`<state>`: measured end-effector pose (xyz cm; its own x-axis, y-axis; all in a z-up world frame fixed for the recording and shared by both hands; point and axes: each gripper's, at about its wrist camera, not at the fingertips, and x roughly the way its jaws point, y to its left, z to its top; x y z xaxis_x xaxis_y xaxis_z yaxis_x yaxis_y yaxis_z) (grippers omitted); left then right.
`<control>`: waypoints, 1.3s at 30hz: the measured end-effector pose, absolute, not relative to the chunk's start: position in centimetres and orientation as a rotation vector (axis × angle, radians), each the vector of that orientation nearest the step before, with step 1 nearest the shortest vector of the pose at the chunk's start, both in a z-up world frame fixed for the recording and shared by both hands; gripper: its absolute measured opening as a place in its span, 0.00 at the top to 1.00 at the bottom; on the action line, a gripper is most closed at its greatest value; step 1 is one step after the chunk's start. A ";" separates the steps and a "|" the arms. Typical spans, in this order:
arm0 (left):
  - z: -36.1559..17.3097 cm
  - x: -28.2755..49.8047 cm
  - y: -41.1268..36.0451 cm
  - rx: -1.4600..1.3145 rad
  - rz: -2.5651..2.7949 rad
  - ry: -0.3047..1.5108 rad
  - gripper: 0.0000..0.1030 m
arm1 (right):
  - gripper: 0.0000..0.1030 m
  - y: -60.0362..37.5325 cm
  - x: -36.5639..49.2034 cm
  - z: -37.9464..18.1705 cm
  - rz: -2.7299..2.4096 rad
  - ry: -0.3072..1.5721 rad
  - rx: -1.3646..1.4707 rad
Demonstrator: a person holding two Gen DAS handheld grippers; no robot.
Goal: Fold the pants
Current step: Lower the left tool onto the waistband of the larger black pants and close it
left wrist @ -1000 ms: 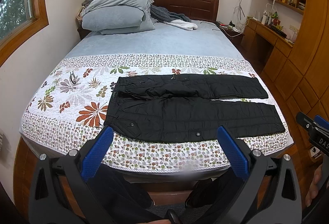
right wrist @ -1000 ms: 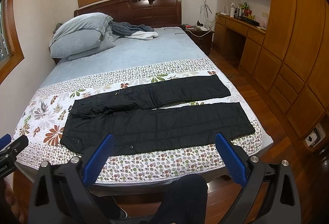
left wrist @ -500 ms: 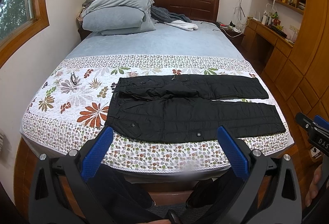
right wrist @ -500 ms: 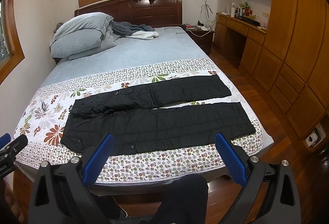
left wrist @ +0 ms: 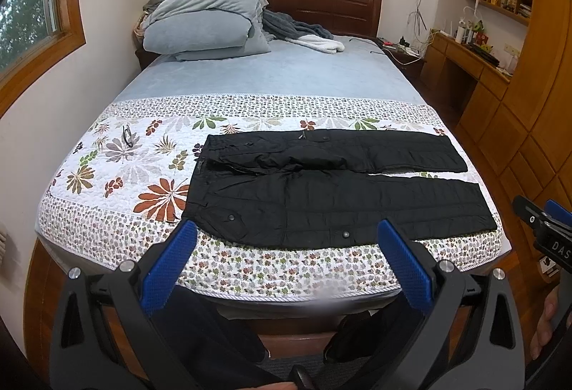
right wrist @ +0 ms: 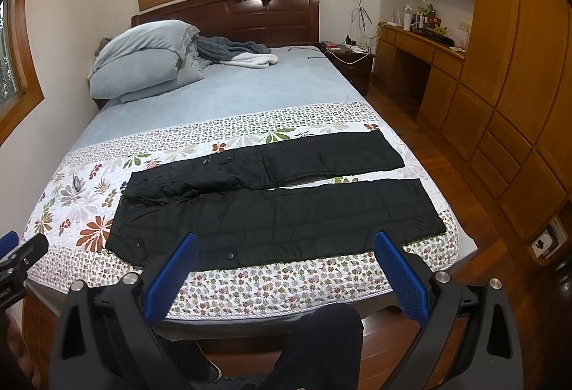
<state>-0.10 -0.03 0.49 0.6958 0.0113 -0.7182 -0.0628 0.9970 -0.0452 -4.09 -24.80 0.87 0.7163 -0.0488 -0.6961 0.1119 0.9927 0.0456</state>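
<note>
The black pants (left wrist: 332, 189) lie flat across the floral quilt (left wrist: 118, 175), waistband at left. The left gripper (left wrist: 286, 261) and right gripper (right wrist: 284, 264) hover before the bed edge, jaws spread wide and empty.

Bare floral quilt (left wrist: 118, 171) is lying open across the left of the left wrist frame, broken only by a pair of glasses (left wrist: 127, 136) sitting at middle left. A narrow strip of quilt is running free along the near edge, between the black pants (left wrist: 332, 200) and the bed's rim. The pants are spreading over the centre and right, reaching almost to the right edge of the quilt. Above them, the blue sheet (right wrist: 228, 93) is staying open up to the stacked pillows (left wrist: 203, 25) at upper left. In the right wrist frame, wooden cabinets (right wrist: 518, 125) are crowding the right side, leaving a floor lane beside the bed.
</note>
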 end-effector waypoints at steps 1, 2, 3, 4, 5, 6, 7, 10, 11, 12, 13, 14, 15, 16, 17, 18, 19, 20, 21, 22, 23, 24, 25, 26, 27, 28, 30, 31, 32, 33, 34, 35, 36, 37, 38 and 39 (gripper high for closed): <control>0.5 0.0 0.0 -0.071 0.040 0.802 0.03 | 0.03 -24.8 -4.1 0.8 -0.090 0.769 0.086; 0.4 0.0 0.0 -0.073 0.040 0.803 0.03 | 0.03 -24.8 -4.0 0.8 -0.091 0.770 0.086; 0.4 0.0 0.0 -0.075 0.040 0.804 0.03 | 0.03 -24.8 -4.0 0.8 -0.091 0.771 0.087; 0.3 0.1 0.1 -0.078 0.041 0.806 0.03 | 0.03 -24.8 -3.9 0.7 -0.092 0.772 0.087; 0.3 0.2 0.2 -0.085 0.040 0.806 0.03 | 0.03 -24.8 -3.8 0.7 -0.092 0.773 0.086; 0.2 0.2 0.4 -0.096 0.038 0.805 0.03 | 0.03 -24.9 -3.8 0.6 -0.092 0.773 0.087; 0.1 0.3 0.6 -0.108 0.033 0.802 0.03 | 0.03 -25.0 -3.7 0.5 -0.090 0.774 0.092; -0.7 0.9 1.8 -0.175 -0.019 0.801 0.03 | 0.03 -25.3 -3.4 0.0 -0.080 0.780 0.104; -1.3 1.0 2.4 -0.213 -0.048 0.803 0.03 | 0.03 -25.5 -3.2 -0.2 -0.067 0.782 0.110; -1.8 1.3 3.1 -0.256 -0.078 0.806 0.03 | 0.03 -25.7 -2.9 -0.6 -0.051 0.785 0.117; -2.7 1.6 4.2 -0.314 -0.114 0.807 0.03 | 0.03 -25.9 -2.7 -0.9 -0.041 0.789 0.123; -3.5 1.8 5.3 -0.364 -0.132 0.793 0.03 | 0.03 -26.3 -2.3 -1.5 -0.026 0.795 0.134; -4.6 1.9 6.8 -0.432 -0.153 0.751 0.03 | 0.03 -26.5 -2.0 -1.9 -0.016 0.796 0.142; -5.3 2.0 7.6 -0.463 -0.166 0.718 0.03 | 0.03 -27.1 -1.5 -2.8 0.005 0.796 0.161; -6.3 2.3 8.9 -0.488 -0.152 0.692 0.03 | 0.03 -27.7 -0.9 -3.9 0.017 0.805 0.176; -7.3 3.0 9.9 -0.490 -0.130 0.709 0.03 | 0.03 -28.4 -0.2 -5.1 0.019 0.824 0.191; -9.1 4.3 11.3 -0.507 -0.126 0.767 0.03 | 0.03 -29.0 0.3 -6.1 0.018 0.842 0.205; -10.4 5.3 12.4 -0.534 -0.116 0.819 0.03 | 0.03 -30.0 1.1 -7.7 0.024 0.878 0.240; -12.1 6.5 13.7 -0.568 -0.092 0.877 0.03 | 0.03 -31.1 1.9 -9.3 0.042 0.909 0.294; -14.2 8.0 15.4 -0.623 -0.084 0.921 0.03 | 0.03 -31.9 2.4 -10.2 0.050 0.925 0.332; -15.7 8.8 16.5 -0.657 -0.088 0.929 0.03 | 0.03 -32.7 3.0 -11.5 0.049 0.942 0.366; -17.4 9.8 17.7 -0.695 -0.092 0.939 0.03 | 0.03 -33.3 3.3 -12.2 0.046 0.950 0.375; -19.5 10.8 19.2 -0.745 -0.078 0.957 0.03 | 0.03 -34.0 3.8 -13.4 0.041 0.963 0.385; -21.5 11.9 20.5 -0.794 -0.063 0.969 0.03 | 0.03 -34.4 4.0 -14.1 0.040 0.970 0.396; -22.9 12.5 21.2 -0.813 -0.051 0.979 0.03 | 0.03 -34.7 4.2 -14.6 0.043 0.976 0.409; -25.2 13.8 22.6 -0.857 -0.029 1.001 0.03 | 0.03 -35.3 4.6 -15.6 0.051 0.987 0.438; -27.6 15.3 24.1 -0.929 -0.016 1.011 0.03 | 0.03 -36.0 5.1 -17.1 0.049 1.013 0.481; -29.0 16.2 24.7 -0.965 -0.016 1.016 0.03 | 0.03 -36.5 5.2 -17.9 0.048 1.027 0.508; -30.1 16.9 25.1 -0.985 -0.010 1.032 0.03 | 0.03 -36.8 5.4 -18.6 0.045 1.034 0.530; -31.3 17.7 25.5 -1.000 0.003 1.045 0.03 | 0.03 -37.2 5.6 -19.5 0.044 1.042 0.559; -32.5 18.6 26.0 -1.024 0.016 1.065 0.03 | 0.03 -37.8 5.7 -20.1 0.042 1.049 0.578; -33.2 19.1 26.2 -1.047 0.023 1.079 0.03 | 0.03 -38.5 5.8 -21.0 0.035 1.059 0.605; -33.9 19.5 26.3 -1.073 0.019 1.089 0.03 | 0.03 -38.9 5.9 -21.5 0.035 1.063 0.626; -34.7 20.1 26.3 -1.087 0.018 1.107 0.03 | 0.03 -39.6 6.1 -22.4 0.038 1.069 0.662; -35.1 20.5 26.4 -1.086 0.027 1.122 0.03 | 0.03 -40.6 6.3 -23.3 0.039 1.078 0.705; -35.3 20.8 26.3 -1.085 0.036 1.136 0.03 | 0.03 -41.7 6.5 -24.3 0.036 1.087 0.750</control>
<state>20.75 26.33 -35.34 0.4765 -0.4768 -0.7386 -0.5222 0.5224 -0.6741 6.48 -41.75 -24.27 0.4894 0.3782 -0.7858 0.3258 0.7566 0.5670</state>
